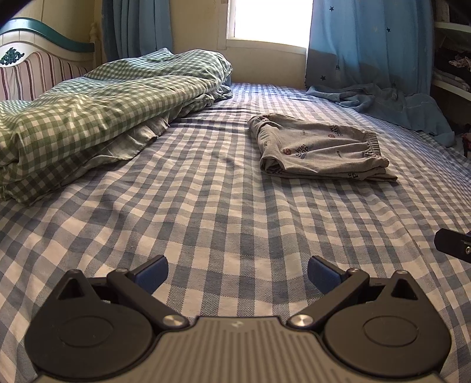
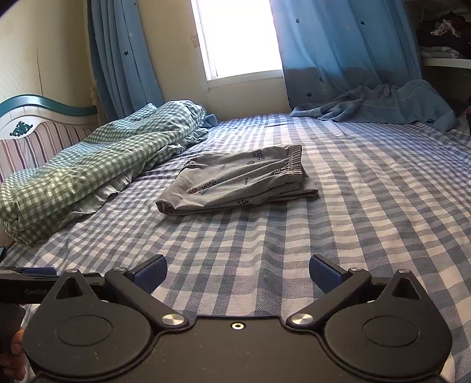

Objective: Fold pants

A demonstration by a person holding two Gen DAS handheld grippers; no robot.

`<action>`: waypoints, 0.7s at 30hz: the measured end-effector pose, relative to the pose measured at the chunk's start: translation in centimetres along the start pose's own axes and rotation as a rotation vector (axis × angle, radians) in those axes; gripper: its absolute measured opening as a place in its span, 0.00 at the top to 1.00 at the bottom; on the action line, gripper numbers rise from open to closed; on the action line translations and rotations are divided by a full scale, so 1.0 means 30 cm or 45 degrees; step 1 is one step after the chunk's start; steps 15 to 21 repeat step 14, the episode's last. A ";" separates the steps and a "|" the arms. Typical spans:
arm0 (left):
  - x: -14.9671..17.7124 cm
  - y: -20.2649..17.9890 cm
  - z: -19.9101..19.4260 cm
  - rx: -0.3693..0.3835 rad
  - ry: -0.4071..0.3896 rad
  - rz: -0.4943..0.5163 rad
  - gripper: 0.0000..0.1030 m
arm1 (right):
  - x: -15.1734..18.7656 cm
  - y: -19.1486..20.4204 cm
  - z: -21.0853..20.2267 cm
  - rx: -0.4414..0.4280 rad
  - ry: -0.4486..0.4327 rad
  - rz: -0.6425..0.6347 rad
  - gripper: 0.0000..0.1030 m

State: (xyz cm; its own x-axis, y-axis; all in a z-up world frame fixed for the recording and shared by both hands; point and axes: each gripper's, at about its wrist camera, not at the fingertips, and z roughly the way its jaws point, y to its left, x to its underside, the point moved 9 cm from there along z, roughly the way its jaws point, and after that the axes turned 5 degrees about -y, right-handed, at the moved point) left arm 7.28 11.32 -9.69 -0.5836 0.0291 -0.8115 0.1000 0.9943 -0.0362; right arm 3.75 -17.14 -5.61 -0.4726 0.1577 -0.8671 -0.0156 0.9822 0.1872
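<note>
Grey printed pants (image 1: 318, 150) lie folded in a compact stack on the blue checked bed sheet (image 1: 206, 212), waistband to the right. They also show in the right wrist view (image 2: 238, 179). My left gripper (image 1: 238, 275) is open and empty, low over the sheet, well in front of the pants. My right gripper (image 2: 238, 275) is open and empty too, also short of the pants. Part of the right gripper (image 1: 453, 244) shows at the right edge of the left wrist view. The left gripper (image 2: 26, 285) shows at the left edge of the right wrist view.
A green checked duvet (image 1: 97, 109) is bunched along the left by the striped headboard (image 1: 35, 70). A blue curtain (image 1: 368, 44) and blue cloth (image 1: 391, 103) lie at the far right below the window (image 1: 268, 17). Shelves (image 2: 444, 56) with clothes stand at the far right.
</note>
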 end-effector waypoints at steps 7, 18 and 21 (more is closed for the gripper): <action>0.002 0.003 0.013 -0.016 0.007 0.008 0.00 | 0.004 0.007 0.004 0.003 0.002 0.000 0.01; 0.010 0.006 0.031 -0.023 0.021 0.014 0.00 | 0.006 0.007 0.008 0.003 0.002 0.002 0.01; 0.010 0.006 0.031 -0.023 0.021 0.014 0.00 | 0.006 0.007 0.008 0.003 0.002 0.002 0.01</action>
